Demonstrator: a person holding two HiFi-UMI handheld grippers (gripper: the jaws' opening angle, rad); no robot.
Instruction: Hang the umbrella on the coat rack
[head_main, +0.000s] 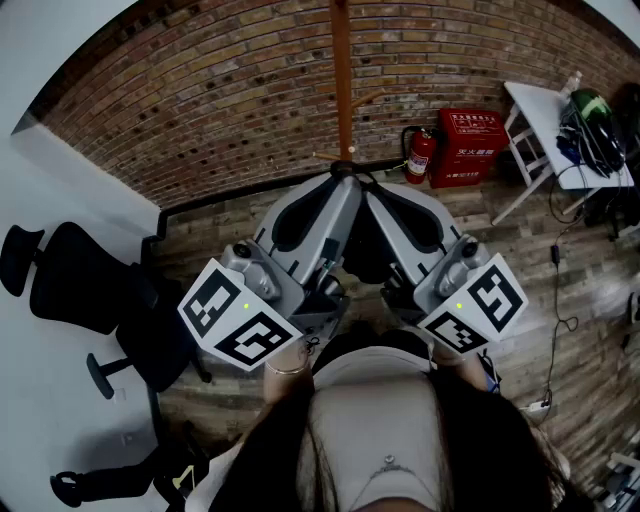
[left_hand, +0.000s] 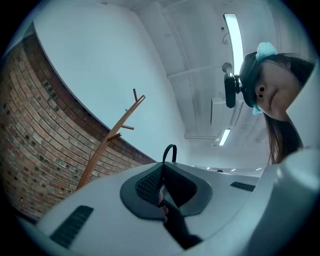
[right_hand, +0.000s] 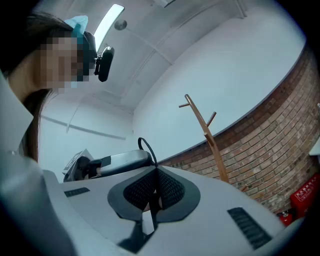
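Note:
The wooden coat rack (head_main: 342, 80) stands against the brick wall straight ahead, with pegs near its top (left_hand: 135, 102) (right_hand: 197, 110). My left gripper (head_main: 335, 182) and right gripper (head_main: 368, 186) are held side by side, tips together, pointing at the pole. A thin black strap loop (head_main: 345, 168) sticks out past both tips (left_hand: 170, 151) (right_hand: 146, 149). The black umbrella (head_main: 372, 245) shows as a dark mass hanging between the two grippers. In both gripper views the jaws are closed, the left gripper (left_hand: 161, 169) and the right gripper (right_hand: 156, 174) each pinching the strap.
A red fire extinguisher (head_main: 421, 155) and red box (head_main: 466, 147) sit by the wall right of the rack. A white table (head_main: 545, 110) with gear stands far right, with a cable (head_main: 558, 300) on the wood floor. A black office chair (head_main: 90, 290) is at left.

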